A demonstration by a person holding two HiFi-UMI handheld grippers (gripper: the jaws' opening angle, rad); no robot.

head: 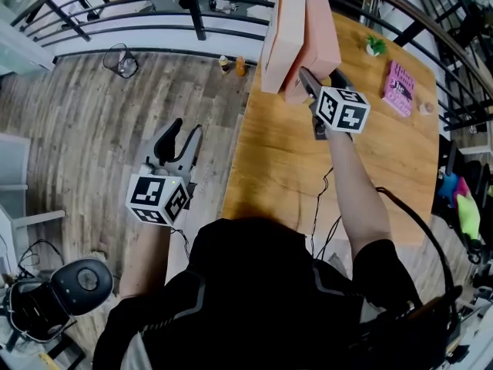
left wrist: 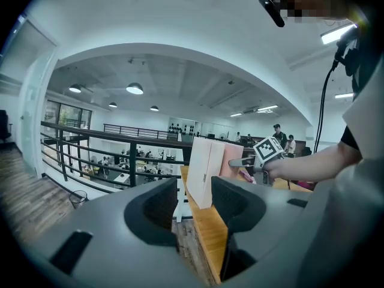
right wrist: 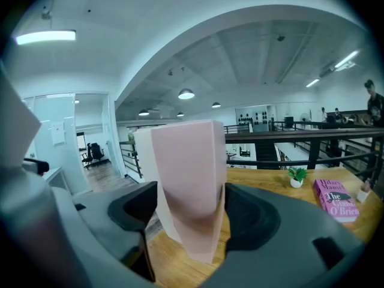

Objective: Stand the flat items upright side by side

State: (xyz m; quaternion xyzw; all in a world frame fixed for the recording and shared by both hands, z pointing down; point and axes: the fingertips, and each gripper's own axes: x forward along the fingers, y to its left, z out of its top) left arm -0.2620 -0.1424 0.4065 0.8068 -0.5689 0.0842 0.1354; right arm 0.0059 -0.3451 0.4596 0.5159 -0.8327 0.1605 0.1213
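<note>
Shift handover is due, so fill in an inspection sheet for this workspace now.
Surface: wooden table, bare in the middle.
Job's things: pale box and pink box stand upright side by side near the table's far left edge; pink book lies flat at the right.
Clutter: small potted plant.
Grippers: right gripper open, jaws astride the pink box; left gripper open, empty, off the table.
Cables: thin black cable hangs beside the right forearm.
Surroundings: railing, wire bin on a wood floor.

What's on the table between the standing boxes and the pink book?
A small potted plant, touching neither the boxes nor the pink book; the rest is bare wood. Clearest in the right gripper view.
</note>
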